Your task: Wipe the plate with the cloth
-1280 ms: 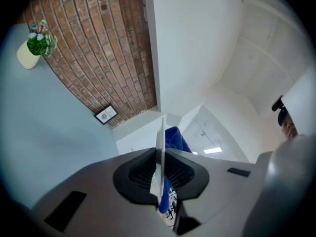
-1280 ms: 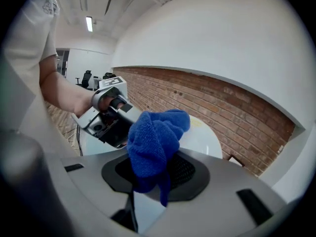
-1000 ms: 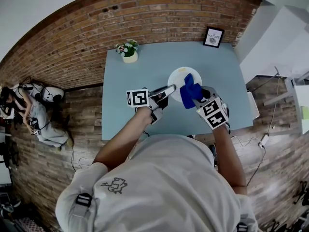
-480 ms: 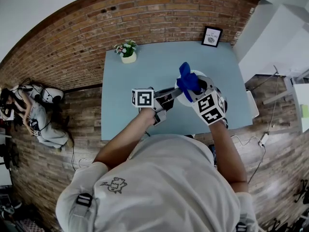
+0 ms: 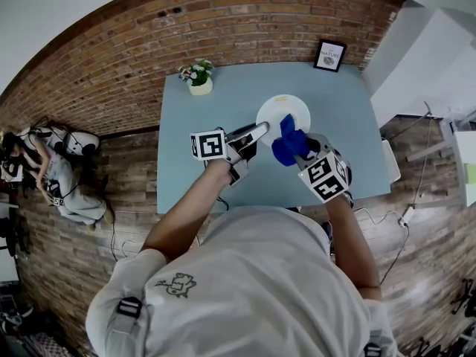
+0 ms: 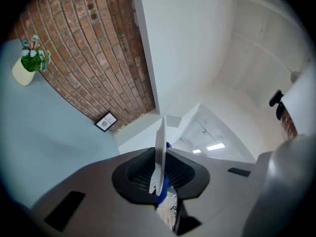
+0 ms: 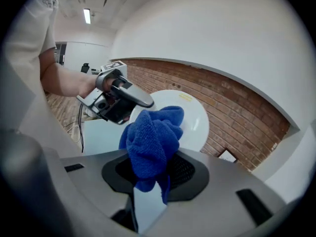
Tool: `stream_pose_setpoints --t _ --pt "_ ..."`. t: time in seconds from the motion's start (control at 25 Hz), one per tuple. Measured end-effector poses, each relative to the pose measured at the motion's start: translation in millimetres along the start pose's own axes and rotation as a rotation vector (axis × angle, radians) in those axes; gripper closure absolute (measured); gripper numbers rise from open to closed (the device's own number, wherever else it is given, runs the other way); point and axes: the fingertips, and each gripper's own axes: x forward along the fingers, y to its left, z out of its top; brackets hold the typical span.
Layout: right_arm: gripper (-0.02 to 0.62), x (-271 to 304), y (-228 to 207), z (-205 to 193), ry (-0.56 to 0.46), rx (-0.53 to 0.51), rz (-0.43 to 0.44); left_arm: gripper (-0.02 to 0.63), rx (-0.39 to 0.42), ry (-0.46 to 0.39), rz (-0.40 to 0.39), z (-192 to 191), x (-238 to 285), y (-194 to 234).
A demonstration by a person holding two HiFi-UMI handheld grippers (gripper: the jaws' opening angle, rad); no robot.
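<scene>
1. White and round, the plate [image 5: 285, 110] sits over the middle of the pale blue table [image 5: 193, 177], right of centre. From above its face shows almost as a full circle, so it lies close to flat, face up.
2. The left gripper [image 5: 256, 131] has the plate by its near-left rim. Its jaws stand only a narrow gap apart, clamped on the thin edge. In the left gripper view the plate [image 6: 159, 142] shows edge-on, a slim line running straight away from the jaws.
3. The right gripper [image 5: 299, 153] has its jaws closed on a bunched blue cloth [image 5: 288, 141].
4. The cloth's long axis runs from near to far. Its near end is pinched in the jaws and its far end lies over the near-right part of the plate. Whether it presses on the surface cannot be told.
5. In the right gripper view the cloth [image 7: 150, 142] rises out of the jaws, with the plate's face [image 7: 195, 117] just behind it.
6. A small flower pot [image 5: 198, 86] stands at the table's far-left corner, and a framed picture [image 5: 329, 55] at the far right, against the brick wall [image 5: 223, 28].
</scene>
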Motion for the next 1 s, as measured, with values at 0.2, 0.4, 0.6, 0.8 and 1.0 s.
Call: stream_pose_setpoints --t 0.2,0.4,0.6,0.8,1.0 --pt "0.468 -11.8 -47.2 -6.2 0.018 0.045 -0.104 0.56 0.023 0.048 0.021 -12.3 -0.2 5.5" --pt "0.468 -19.4 -69.2 16.5 -0.002 -0.003 -0.179 0.562 0.044 0.143 -0.011 -40.7 13.8 -4.6" --pt "0.468 -8.4 -38.4 48.2 -0.055 -0.076 -0.127 0.563 0.134 0.144 -0.013 -31.4 21.7 -11.3" --pt "0.468 -3.6 -3.5 51.0 -0.061 -0.104 -0.021 0.568 0.188 0.066 -0.01 -1.3 12.8 -15.7" --pt "0.472 -7.9 2.8 28.8 -0.03 -0.073 0.014 0.571 0.239 0.05 -0.002 11.4 4.7 -18.7"
